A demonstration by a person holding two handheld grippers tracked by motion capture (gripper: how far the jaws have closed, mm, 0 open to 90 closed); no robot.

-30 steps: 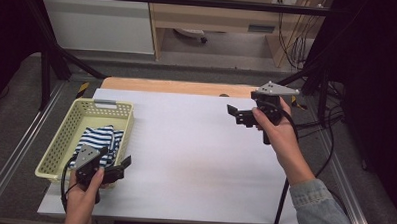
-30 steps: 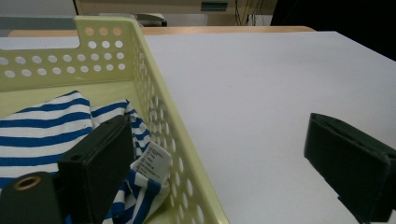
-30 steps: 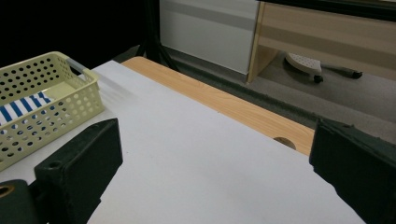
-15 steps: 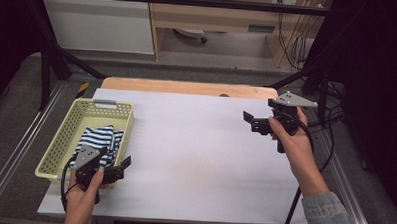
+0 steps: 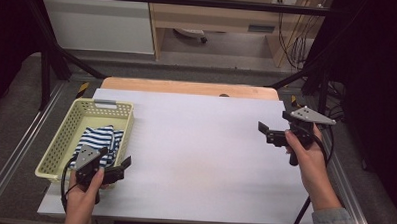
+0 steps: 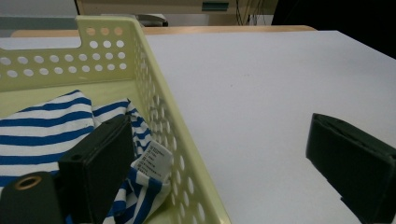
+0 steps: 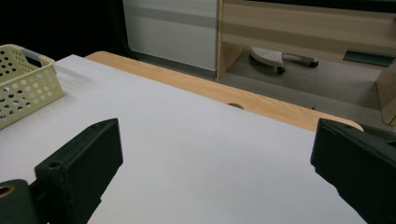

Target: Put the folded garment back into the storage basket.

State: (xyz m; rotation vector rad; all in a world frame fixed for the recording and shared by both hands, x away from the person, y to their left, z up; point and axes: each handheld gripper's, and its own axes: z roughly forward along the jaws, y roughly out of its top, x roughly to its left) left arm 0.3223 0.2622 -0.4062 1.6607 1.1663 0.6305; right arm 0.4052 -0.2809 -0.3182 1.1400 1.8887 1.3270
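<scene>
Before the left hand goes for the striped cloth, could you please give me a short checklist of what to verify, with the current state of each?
1. Left tool open: ok, its jaws stand wide apart.
2. Left tool lined up on the striped cloth: not ok, it straddles the basket wall, one jaw inside, one over the table.
3. Cloth within the basket, reachable from above: ok.
4. Right tool empty and away from the basket: ok.
5. Cloth free of snags on the basket holes: cannot tell.

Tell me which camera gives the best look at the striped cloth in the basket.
The left gripper view: the striped cloth lies close up in the yellow basket, stripes and white label plain, one jaw partly in front. The high view shows it small, partly behind the left tool. The right gripper view catches the basket's corner.
</scene>
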